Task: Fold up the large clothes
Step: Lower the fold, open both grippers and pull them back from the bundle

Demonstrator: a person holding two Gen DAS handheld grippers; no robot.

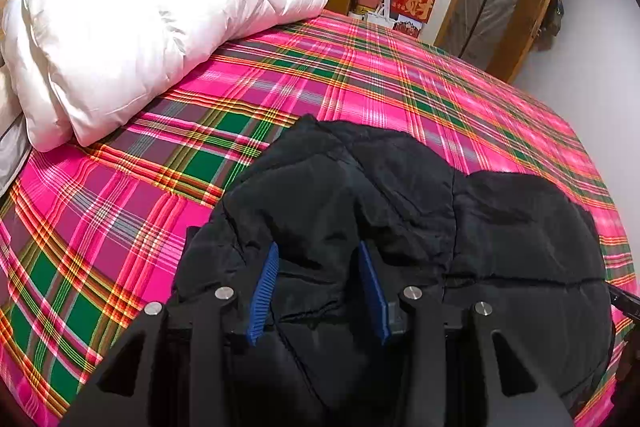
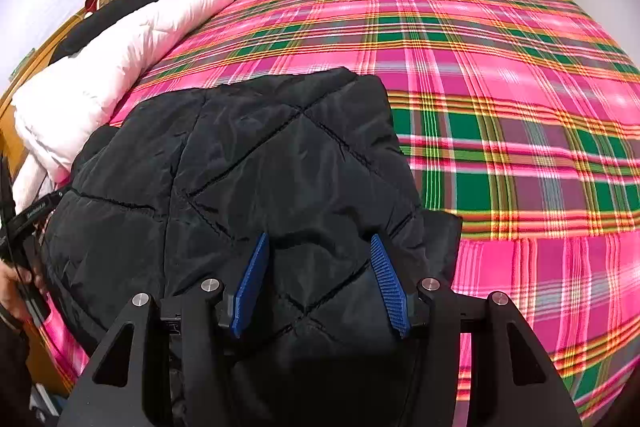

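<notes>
One black jacket [image 2: 248, 163], one white duvet [image 1: 132, 27], two tools.

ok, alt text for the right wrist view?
A black quilted jacket lies on a pink and green plaid bedspread, with the right gripper just above it, blue pads apart and not pressing the fabric. A white duvet is bunched along the left.

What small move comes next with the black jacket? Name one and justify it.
Probably lift both claws clear, then check the fold. The black quilted jacket already lies bunched on the plaid bedsheet, and the left claw and right claw appear parted over it rather than pinching.
</notes>
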